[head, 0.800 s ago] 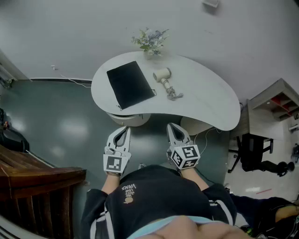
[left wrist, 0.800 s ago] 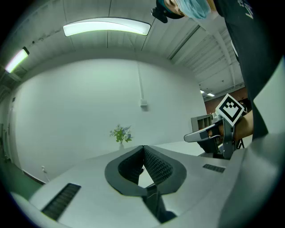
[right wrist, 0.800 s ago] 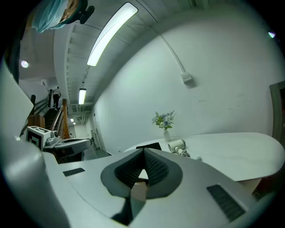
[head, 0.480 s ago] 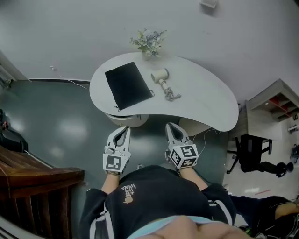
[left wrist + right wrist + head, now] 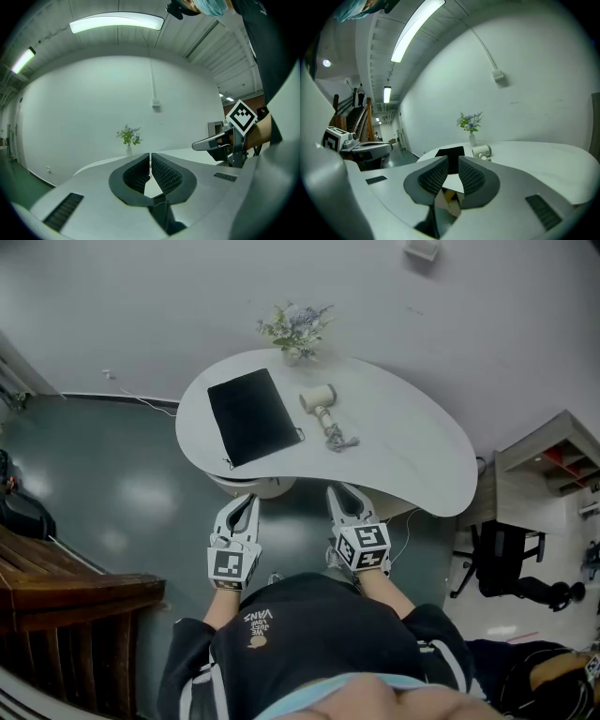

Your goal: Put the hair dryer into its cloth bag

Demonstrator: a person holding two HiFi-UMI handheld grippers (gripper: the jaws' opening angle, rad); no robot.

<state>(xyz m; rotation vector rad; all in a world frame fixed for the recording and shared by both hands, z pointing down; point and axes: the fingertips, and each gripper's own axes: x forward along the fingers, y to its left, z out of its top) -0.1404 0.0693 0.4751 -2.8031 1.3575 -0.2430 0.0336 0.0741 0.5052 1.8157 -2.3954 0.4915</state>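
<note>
A black cloth bag [image 5: 251,416] lies flat on the left half of the white table [image 5: 412,456]. To its right lies the cream hair dryer [image 5: 322,397], its cord bunched beside it [image 5: 341,439]. Both grippers hover short of the table's near edge, apart from bag and dryer. My left gripper [image 5: 246,502] is shut and empty; its pads meet in the left gripper view [image 5: 150,155]. My right gripper [image 5: 338,493] is shut with nothing in it. The right gripper view [image 5: 452,161] looks over its jaws at the bag [image 5: 451,152] and the dryer [image 5: 482,151].
A vase of flowers [image 5: 294,326] stands at the table's far edge. Brown wooden furniture [image 5: 75,596] is at the left, a black office chair [image 5: 511,563] and a shelf [image 5: 553,442] at the right. A cable [image 5: 141,401] runs along the floor by the wall.
The table now sits closer to both grippers in the head view and has shifted a little left. Both grippers stay shut and side by side.
</note>
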